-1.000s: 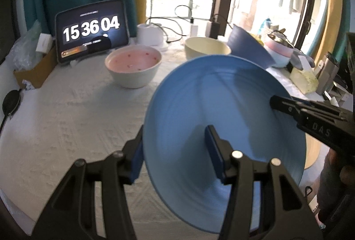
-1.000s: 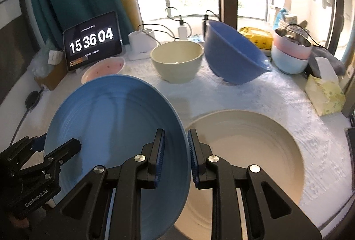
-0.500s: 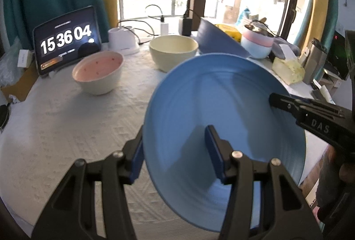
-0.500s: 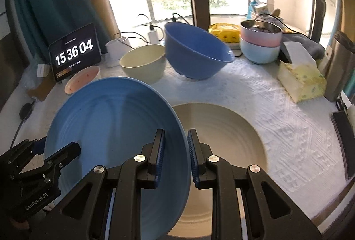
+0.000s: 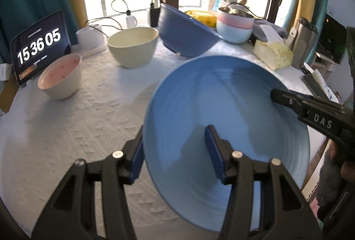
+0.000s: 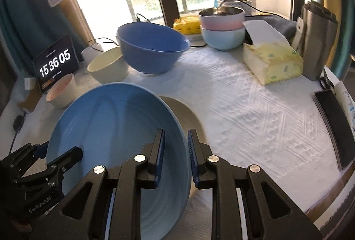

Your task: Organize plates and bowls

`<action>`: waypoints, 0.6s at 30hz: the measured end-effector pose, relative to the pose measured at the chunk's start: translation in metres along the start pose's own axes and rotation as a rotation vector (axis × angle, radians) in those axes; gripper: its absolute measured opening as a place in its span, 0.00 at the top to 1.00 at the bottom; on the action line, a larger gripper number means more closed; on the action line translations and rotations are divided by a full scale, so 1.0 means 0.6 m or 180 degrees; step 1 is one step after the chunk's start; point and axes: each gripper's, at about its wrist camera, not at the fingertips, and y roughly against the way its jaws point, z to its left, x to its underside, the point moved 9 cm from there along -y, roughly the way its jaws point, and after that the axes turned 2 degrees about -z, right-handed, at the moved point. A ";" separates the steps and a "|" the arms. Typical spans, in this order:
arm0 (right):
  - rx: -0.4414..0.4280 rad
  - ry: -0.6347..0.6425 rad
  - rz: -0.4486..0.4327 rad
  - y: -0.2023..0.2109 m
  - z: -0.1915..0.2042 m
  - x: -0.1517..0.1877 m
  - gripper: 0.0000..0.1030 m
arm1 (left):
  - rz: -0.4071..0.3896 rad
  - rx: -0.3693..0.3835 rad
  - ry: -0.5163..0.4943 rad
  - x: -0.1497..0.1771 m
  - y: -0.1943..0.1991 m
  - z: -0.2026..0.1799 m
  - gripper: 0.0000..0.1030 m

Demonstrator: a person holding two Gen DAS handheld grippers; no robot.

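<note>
Left claw (image 5: 175, 151) pinching the near edge of the light blue plate (image 5: 233, 106). Right claw (image 6: 176, 151) clamped on the far edge. Plate tilted, up off the white cloth (image 6: 244, 106), just over the tan plate (image 6: 188, 115). Bowls further back.

Each camera sits just behind its own gripper's fingers and looks forward and down across the white tablecloth (image 5: 66, 120) toward the window. The left wrist view looks from the table's left side, close over the blue plate (image 5: 224, 111); the right wrist view looks from its right side. Both share that plate (image 6: 115, 129), the clock tablet (image 5: 40, 46) (image 6: 55, 64) and the dark blue bowl (image 6: 153, 46)
</note>
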 end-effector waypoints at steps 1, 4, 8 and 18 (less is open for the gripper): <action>0.0002 -0.0025 0.0001 -0.001 -0.007 0.000 0.78 | 0.0007 0.0000 -0.0008 -0.002 -0.003 -0.005 0.49; 0.0002 -0.0059 0.0006 -0.005 -0.020 -0.001 0.78 | 0.0013 -0.0008 -0.0040 -0.008 -0.010 -0.014 0.49; 0.0004 -0.0094 0.0017 -0.012 -0.031 -0.002 0.78 | 0.0040 -0.0007 -0.0045 -0.012 -0.022 -0.021 0.49; -0.0066 -0.0149 0.0095 -0.046 -0.044 -0.009 0.78 | 0.0226 -0.0158 -0.0041 -0.021 -0.065 -0.010 0.48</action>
